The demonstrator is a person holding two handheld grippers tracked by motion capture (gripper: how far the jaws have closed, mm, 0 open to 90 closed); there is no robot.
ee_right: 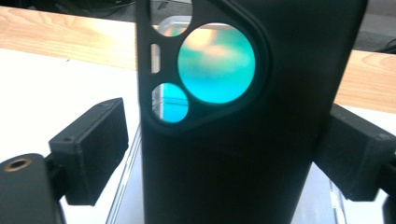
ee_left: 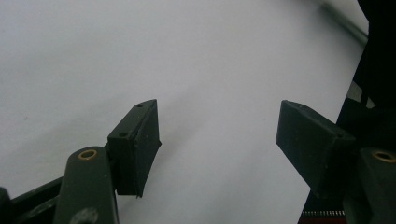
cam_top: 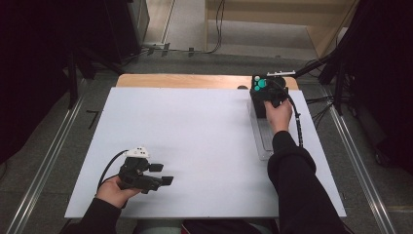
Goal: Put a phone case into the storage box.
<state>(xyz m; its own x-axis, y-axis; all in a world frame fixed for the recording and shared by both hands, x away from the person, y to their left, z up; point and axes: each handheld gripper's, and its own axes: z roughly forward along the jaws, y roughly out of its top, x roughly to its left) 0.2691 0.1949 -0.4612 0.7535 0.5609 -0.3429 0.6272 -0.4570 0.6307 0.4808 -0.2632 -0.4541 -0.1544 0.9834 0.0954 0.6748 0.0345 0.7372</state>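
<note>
Your right gripper [ee_right: 224,154] has its jaws around a black phone case [ee_right: 243,140] at the table's [cam_top: 195,126] far right, gap at one side, while your left gripper [ee_left: 217,140] gapes wide, empty.

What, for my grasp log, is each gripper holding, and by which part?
Left gripper: nothing, fingers apart. Right gripper straddles the black phone case at its side edges, below the camera cutout; a firm grip cannot be told.

Thing: black phone case [ee_right: 233,154] – teal showing through its camera cutouts
Pose: upright
Place: table's far right corner
</note>
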